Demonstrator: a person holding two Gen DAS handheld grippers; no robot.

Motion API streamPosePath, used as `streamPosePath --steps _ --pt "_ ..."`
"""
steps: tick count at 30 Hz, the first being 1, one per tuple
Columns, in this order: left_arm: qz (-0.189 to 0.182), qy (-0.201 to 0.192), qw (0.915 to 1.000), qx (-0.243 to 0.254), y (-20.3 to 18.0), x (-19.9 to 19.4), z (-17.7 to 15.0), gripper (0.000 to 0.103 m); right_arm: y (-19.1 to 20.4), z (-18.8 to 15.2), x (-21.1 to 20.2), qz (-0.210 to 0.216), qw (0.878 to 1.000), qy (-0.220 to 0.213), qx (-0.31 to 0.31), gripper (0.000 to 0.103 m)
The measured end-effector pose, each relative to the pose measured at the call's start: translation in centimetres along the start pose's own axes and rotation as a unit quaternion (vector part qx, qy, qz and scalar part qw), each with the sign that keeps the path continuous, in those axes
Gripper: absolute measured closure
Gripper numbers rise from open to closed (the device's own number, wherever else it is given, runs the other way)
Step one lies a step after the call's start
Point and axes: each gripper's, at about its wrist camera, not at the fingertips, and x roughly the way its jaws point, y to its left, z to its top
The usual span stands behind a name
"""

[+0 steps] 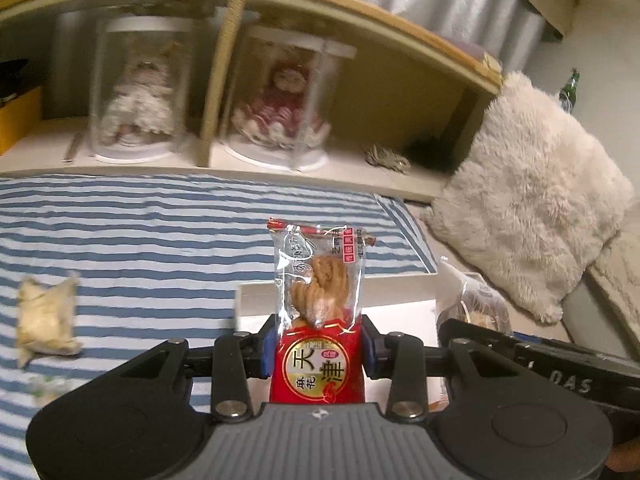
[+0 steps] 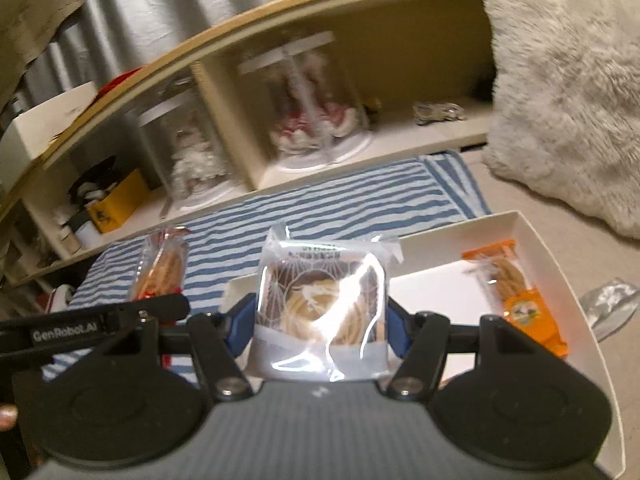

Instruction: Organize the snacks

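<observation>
Clamped upright in the left gripper (image 1: 319, 350): a red twist-snack packet (image 1: 319, 312), lower half red with a gold-rimmed round label and Chinese characters, upper half clear and showing a brown braided pastry. Blue pads (image 1: 266, 350) pressed against both sides of the red part. Held above the near edge of the white tray (image 1: 256, 300), over the striped cloth.

Clamped in the right gripper (image 2: 320, 320): a clear round-pastry packet (image 2: 322, 308), glossy with strong glare, printed with dark fan lines, a pale coiled pastry inside and a white band along the bottom. Blue pads (image 2: 240, 320) tight on either side. Held over the left end of the white tray.

Inside the tray, toward its right wall: an orange snack packet (image 2: 520, 300), lying flat, clear top showing a twisted biscuit.

On the blue-striped cloth (image 1: 140, 232), well to the left: a crumpled pale yellow packet (image 1: 46, 316). Further left and nearer, a blurred light packet with green specks, too smeared to identify. Right of the tray, on the beige floor: a crinkled clear wrapper (image 2: 610, 300).

Behind the cloth: a low wooden shelf (image 1: 360, 28) holding two dolls under clear domes, one white (image 1: 138, 100), one red (image 1: 286, 108). To the right, a fluffy cream cushion (image 1: 532, 200) leaning against the shelf end.
</observation>
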Motion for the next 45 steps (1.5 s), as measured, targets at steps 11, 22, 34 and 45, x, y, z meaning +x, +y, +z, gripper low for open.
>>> streamPosePath --steps 11,22,34,45 --pt "-0.003 0.025 0.9994 0.025 -0.7 6.7 -1.5 0.062 -4.5 0.0 2.6 -0.022 0.999 0.011 0.043 0.034" --pt "0.027 0.042 0.9946 0.091 -0.5 7.2 -3.9 0.061 -5.2 -0.2 6.1 -0.044 0.998 0.045 0.014 0.033" --pt "0.019 0.052 0.9955 0.076 -0.5 6.5 -3.7 0.061 -5.2 -0.7 7.3 -0.067 0.995 0.068 -0.037 0.033" --pt "0.068 0.031 0.9916 0.106 -1.2 7.3 -2.8 0.043 -5.6 -0.8 7.0 -0.118 0.989 0.064 -0.053 0.011"
